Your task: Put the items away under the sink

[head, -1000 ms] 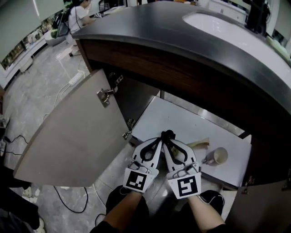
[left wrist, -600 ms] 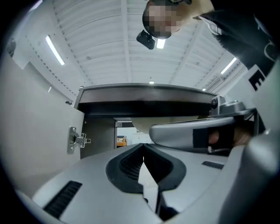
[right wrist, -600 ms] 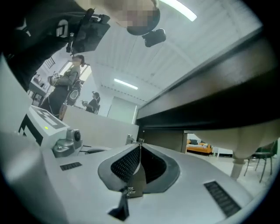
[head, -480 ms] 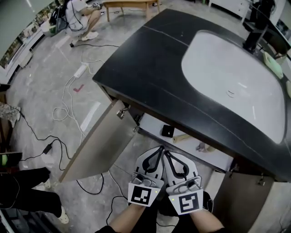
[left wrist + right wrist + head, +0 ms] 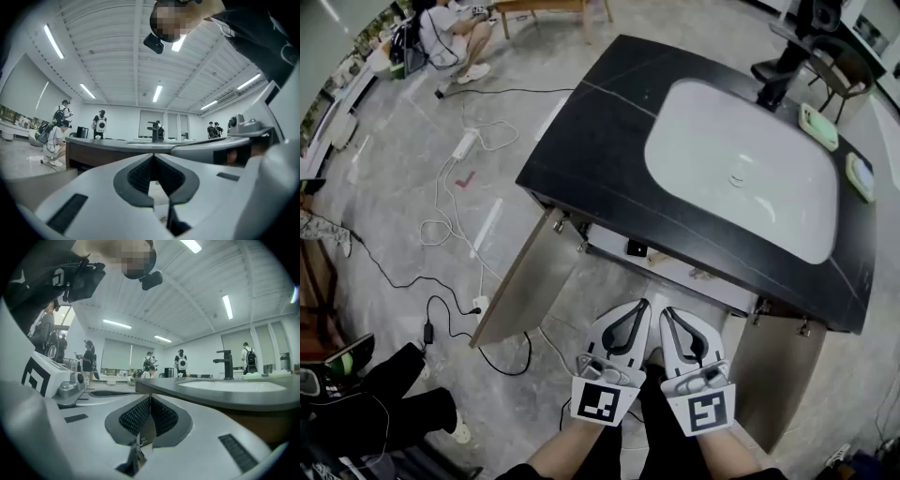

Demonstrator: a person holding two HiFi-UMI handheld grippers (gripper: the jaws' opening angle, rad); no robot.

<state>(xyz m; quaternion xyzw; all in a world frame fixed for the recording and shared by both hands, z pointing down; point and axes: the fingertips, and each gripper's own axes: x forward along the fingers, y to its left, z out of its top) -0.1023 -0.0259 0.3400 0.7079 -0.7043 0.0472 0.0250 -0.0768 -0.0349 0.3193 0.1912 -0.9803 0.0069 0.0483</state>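
sitting in open cabinet (image 5: 675,268) under sink (image 5: 741,173): small black item (image 5: 635,248); counter (image 5: 600,141) hides the rest. left gripper (image 5: 639,305) and right gripper (image 5: 667,312) both closed, empty, out front. cables (image 5: 441,216) on floor.

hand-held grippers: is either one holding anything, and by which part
Nothing is held. The left hand-held gripper and the right hand-held gripper each have their jaws shut together, with nothing between them.
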